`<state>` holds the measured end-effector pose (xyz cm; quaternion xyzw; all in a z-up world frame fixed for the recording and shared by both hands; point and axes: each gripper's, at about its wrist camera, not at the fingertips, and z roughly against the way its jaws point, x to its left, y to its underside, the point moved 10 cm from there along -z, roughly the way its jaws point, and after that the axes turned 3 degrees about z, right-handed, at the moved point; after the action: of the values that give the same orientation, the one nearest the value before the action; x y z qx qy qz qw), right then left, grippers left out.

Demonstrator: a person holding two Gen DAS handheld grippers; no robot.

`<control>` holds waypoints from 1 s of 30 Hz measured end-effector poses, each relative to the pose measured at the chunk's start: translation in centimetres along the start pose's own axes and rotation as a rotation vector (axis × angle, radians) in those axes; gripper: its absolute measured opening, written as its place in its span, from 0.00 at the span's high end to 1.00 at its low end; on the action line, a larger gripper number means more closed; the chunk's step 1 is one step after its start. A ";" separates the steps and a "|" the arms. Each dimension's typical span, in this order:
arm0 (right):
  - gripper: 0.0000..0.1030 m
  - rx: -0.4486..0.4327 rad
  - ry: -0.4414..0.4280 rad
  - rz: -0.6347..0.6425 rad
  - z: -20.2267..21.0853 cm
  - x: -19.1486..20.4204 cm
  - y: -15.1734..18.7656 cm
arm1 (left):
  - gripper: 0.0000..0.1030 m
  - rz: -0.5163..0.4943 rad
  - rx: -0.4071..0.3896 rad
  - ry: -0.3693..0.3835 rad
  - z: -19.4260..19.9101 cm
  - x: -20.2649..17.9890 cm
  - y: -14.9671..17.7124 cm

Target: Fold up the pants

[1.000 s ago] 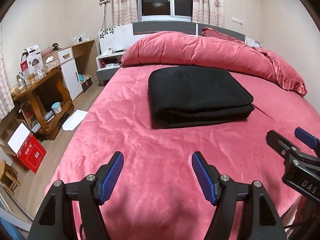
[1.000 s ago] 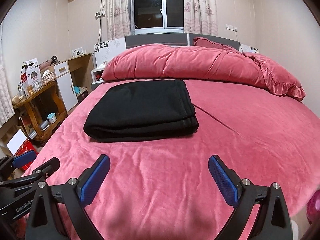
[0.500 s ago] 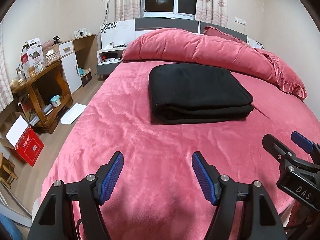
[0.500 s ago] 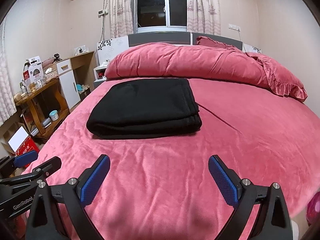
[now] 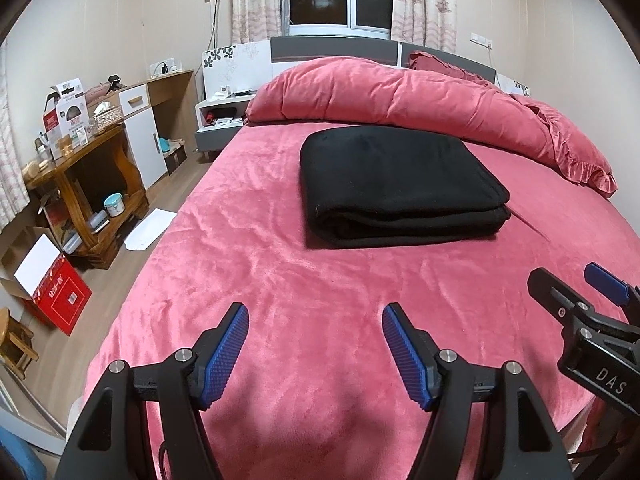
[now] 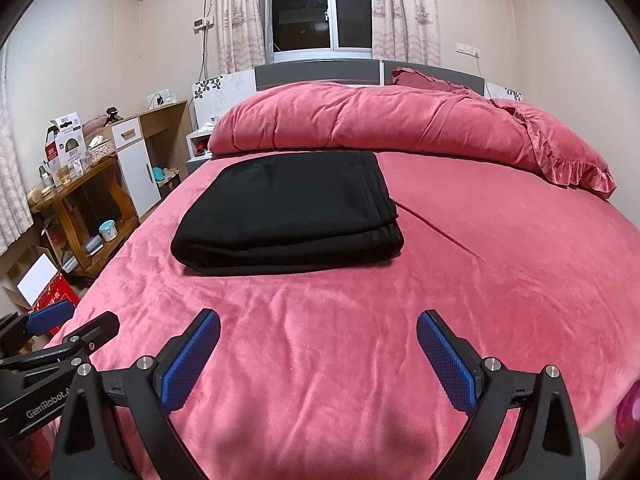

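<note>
Left matte-black plastic two-finger gripper [image 5: 315, 350] is showing ribbed blue rubber pads [image 5: 226, 354], silver screw heads, white "GenRobot" lettering. Right matte-black plastic two-finger gripper [image 6: 318, 358] is wearing the same blue pads [image 6: 446, 364], silver screws, "DAS" lettering.

Left tool [image 5: 314, 350] fingers spread wide, empty, right tool [image 6: 318, 356] likewise spread, empty, side by side

Both hand-held grippers, left [image 5: 315, 350] and right [image 6: 318, 356], tilting downward (slightly), folded pants [image 5: 396, 186] sliding lower in view.
</note>
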<state>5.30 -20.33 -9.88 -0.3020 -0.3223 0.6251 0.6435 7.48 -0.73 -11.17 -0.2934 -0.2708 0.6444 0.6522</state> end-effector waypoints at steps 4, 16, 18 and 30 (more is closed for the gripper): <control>0.04 0.005 -0.003 -0.002 -0.1 0.0 0.1 | 0.31 0.002 0.001 0.001 0.0 0.0 0.0; 0.04 0.020 -0.004 -0.014 -0.3 -0.1 0.4 | 0.32 0.002 0.007 0.001 -0.1 0.1 0.1; 0.04 0.022 -0.002 -0.013 -0.4 -0.1 0.5 | 0.32 0.000 0.010 -0.002 -0.1 0.1 0.1; 0.04 0.035 -0.004 -0.021 -0.6 -0.1 0.8 | 0.31 -0.002 0.021 -0.001 -0.5 0.3 0.3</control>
<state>5.35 -20.35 -10.87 -0.2861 -0.3157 0.6244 0.6546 7.58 -0.46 -11.75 -0.2860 -0.2646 0.6467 0.6558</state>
